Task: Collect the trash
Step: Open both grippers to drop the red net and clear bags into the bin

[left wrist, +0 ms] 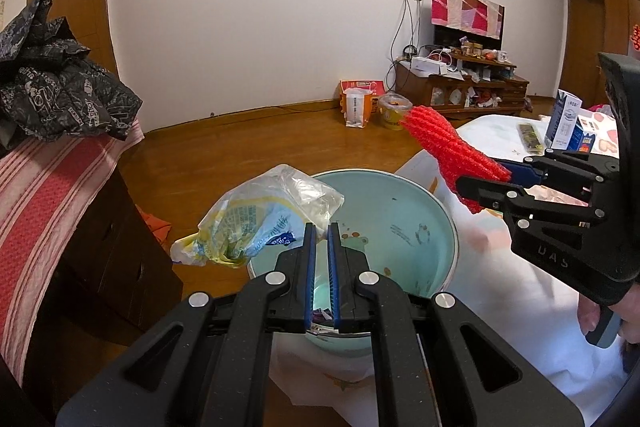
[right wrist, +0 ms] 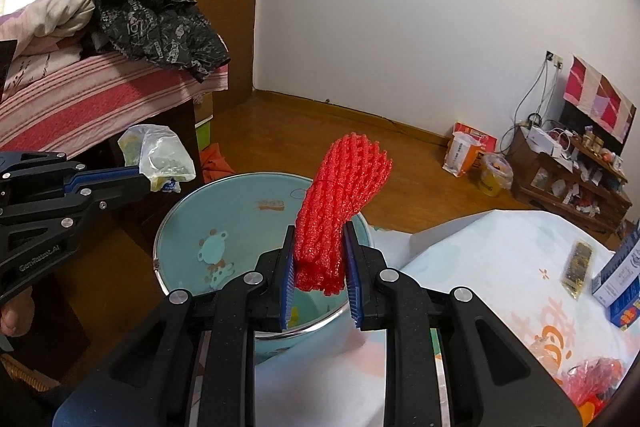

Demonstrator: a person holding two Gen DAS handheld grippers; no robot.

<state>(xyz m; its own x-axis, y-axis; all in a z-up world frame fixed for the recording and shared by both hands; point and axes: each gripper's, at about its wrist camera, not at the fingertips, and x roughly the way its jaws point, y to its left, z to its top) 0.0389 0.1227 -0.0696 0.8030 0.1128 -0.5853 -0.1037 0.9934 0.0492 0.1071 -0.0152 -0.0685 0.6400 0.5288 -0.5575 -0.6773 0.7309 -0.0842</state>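
Left claw (right wrist: 146,173), "GenRobot.AI" lettering

A white printed tablecloth (right wrist: 500,259) bears the teal basin (right wrist: 240,211), a carton (right wrist: 618,275) and a dark packet (right wrist: 578,267).

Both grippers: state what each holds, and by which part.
Left gripper: crumpled clear plastic bag, pinched by its right-hand edge. Right gripper: red foam net, clamped near its lower end. Both hang over the basin.

Both wrist views close, angled down along own tongs; shared: basin (left wrist: 420,203) (right wrist: 180,227), floor, wall.
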